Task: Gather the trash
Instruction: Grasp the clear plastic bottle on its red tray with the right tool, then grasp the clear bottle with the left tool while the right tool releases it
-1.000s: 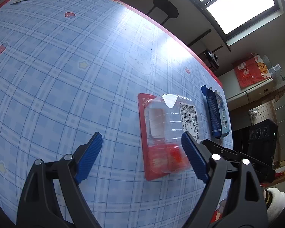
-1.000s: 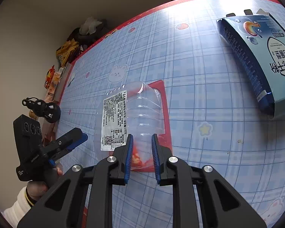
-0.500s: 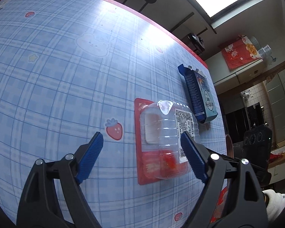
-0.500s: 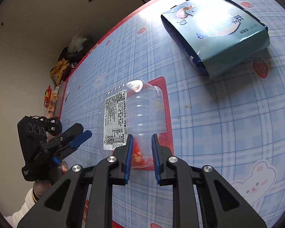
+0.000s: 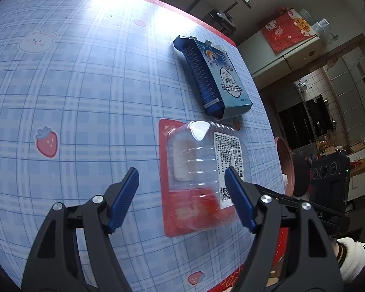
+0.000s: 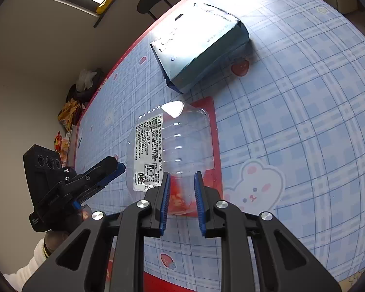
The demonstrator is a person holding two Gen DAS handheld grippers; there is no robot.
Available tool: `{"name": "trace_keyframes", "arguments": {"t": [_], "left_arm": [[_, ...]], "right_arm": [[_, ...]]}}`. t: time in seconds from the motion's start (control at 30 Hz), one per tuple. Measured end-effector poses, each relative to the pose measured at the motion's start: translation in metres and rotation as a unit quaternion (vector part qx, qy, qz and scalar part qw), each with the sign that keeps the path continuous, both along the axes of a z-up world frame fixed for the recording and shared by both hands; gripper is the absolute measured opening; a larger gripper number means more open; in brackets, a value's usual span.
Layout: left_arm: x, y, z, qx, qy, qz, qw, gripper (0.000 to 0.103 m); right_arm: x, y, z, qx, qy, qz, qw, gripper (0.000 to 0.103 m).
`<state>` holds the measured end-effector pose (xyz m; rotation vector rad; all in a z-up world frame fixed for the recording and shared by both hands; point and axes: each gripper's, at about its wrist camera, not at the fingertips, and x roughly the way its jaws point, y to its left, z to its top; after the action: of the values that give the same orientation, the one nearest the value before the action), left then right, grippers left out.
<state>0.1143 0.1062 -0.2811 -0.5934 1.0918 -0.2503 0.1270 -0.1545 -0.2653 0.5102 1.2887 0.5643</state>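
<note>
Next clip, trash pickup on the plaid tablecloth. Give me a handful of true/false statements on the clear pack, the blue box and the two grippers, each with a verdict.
1. The right gripper holds the near end of the clear pack. True.
2. The blue box is stacked on the pack. False: it lies on the tablecloth beyond the pack, apart from it.
3. The left gripper is clamped on the pack. False: its jaws have just been closing but stand apart, with one pad beside the pack's labelled side and no squeeze showing.
4. The pack has a white printed label on one side. True.
5. The pack's backing card is green. False: it is red.
</note>
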Motion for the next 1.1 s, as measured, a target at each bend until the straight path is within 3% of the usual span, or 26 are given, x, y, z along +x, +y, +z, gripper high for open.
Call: {"name": "trace_keyframes", "arguments": {"t": [0.23,0.43,0.5,0.57,0.67,0.77,0.93,1.1], "left_arm": [[0.007,-0.035,-0.002,0.017,0.009,-0.032,0.9993,0.064],[0.005,-0.045,-0.008,0.027,0.018,-0.032,0.9989,0.055],[0.003,-0.045,-0.008,0.031,0.016,-0.028,0.9990,0.050],[-0.002,-0.039,-0.008,0.029,0.015,-0.026,0.9991,0.049],[-0.008,-0.026,-0.010,0.023,0.015,-0.015,0.9995,0.049],[-0.015,-0.015,-0.012,0.013,0.016,0.000,0.9998,0.049],[-0.029,0.006,-0.021,-0.019,0.016,0.020,0.9995,0.050],[-0.038,0.017,-0.022,-0.026,0.015,0.029,0.9991,0.051]], "right_arm": [[-0.001,0.002,0.004,-0.005,-0.001,0.003,1.000,0.020],[0.004,-0.009,0.008,-0.001,-0.005,-0.010,1.000,0.022],[0.004,-0.013,0.007,-0.001,-0.004,-0.013,1.000,0.027],[0.008,-0.015,0.004,0.000,0.001,-0.017,1.000,0.042],[0.013,-0.014,0.000,0.000,0.002,-0.014,1.000,0.054],[0.018,-0.009,-0.006,0.003,0.009,-0.006,1.000,0.061],[0.027,0.012,-0.017,-0.008,0.014,0.019,1.000,0.063],[0.033,0.032,-0.018,-0.005,0.013,0.037,0.999,0.068]]}}
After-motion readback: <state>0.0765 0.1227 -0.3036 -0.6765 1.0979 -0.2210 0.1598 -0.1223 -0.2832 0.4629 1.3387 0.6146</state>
